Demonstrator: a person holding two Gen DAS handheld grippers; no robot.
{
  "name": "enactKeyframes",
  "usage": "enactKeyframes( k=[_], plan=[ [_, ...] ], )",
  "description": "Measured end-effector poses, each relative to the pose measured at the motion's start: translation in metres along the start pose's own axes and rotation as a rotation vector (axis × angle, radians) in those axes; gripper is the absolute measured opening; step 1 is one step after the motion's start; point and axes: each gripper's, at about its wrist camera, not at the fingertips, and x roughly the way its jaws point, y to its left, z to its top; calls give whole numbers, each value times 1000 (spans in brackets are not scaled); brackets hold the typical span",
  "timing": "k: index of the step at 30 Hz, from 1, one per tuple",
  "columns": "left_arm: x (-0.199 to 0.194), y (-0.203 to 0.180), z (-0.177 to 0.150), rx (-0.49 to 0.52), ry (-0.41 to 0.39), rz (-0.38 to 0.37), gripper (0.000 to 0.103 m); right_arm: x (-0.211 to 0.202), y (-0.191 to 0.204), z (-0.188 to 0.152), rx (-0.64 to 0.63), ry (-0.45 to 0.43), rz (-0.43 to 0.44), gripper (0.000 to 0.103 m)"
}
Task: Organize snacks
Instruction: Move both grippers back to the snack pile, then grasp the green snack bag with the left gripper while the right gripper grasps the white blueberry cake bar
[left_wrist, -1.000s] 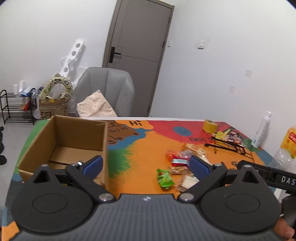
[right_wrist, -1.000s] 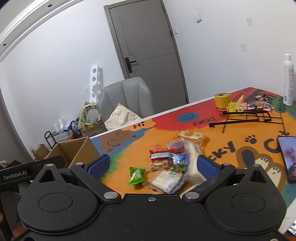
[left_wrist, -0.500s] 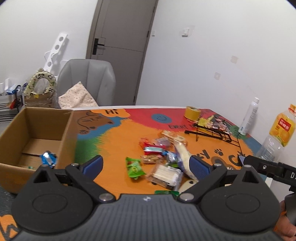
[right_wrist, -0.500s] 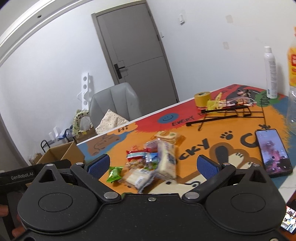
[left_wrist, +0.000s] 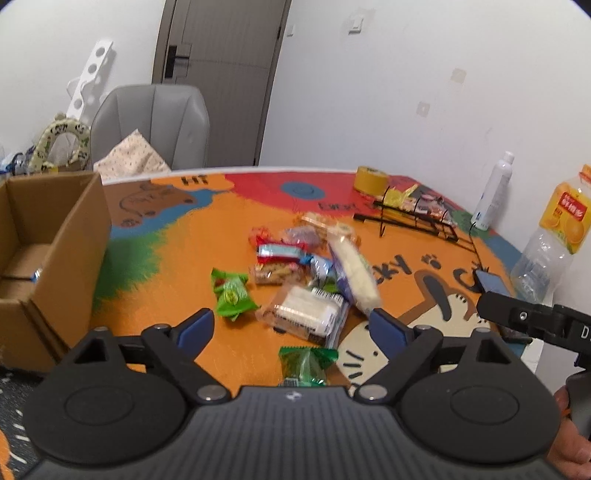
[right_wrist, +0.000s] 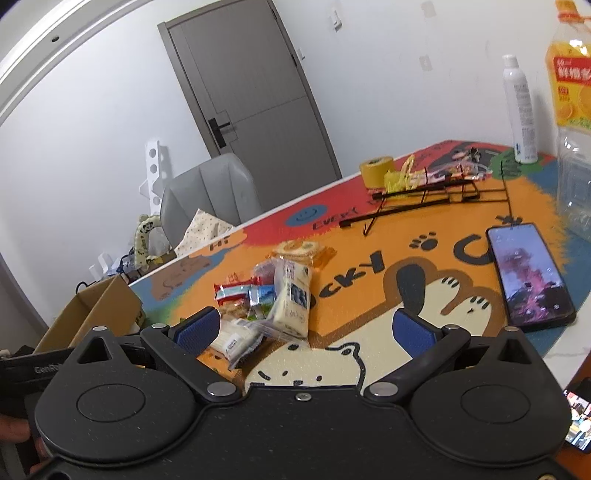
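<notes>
While both grippers are hanging over the bright cartoon mat (left_wrist: 177, 236), the pile of snacks (left_wrist: 306, 273) is lying out ahead of the left gripper (left_wrist: 291, 326), a little past its blue fingertips (left_wrist: 195, 326) and touching neither one. The left gripper's fingers are spread wide with nothing between them. One green candy packet (left_wrist: 308, 365) is sitting just below that gap, and its bottom part is getting hidden by the gripper body. Another green packet (left_wrist: 232, 293) is lying near the left fingertip.

The right gripper (right_wrist: 306, 328) is spread wide too, holding nothing. Its left finger is covering part of a clear crinkly packet (right_wrist: 236, 341), and a long white packet (right_wrist: 291, 301) is lying just ahead.

The cardboard box (left_wrist: 70, 251) is standing at the left, cut off by the edge, with something small and shiny blue inside that is too blurry to name. The snack wrappers are looking shiny and crinkled. A flat black phone (right_wrist: 528, 275) is lying to the right.
</notes>
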Motion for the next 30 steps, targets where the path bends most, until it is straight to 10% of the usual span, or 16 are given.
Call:
enactKeyframes(
  k=[13,19,30],
  plan=[
    [53,0,-19,-14,142,-30,66,43,-5,-14,3,62,37,86],
    [64,6,-22,-14,133,-16,34,58,-9,-17,19,82,34,85],
    [58,18,-7,-14,93,18,32,93,-6,-11,45,120,67,83]
  ],
)
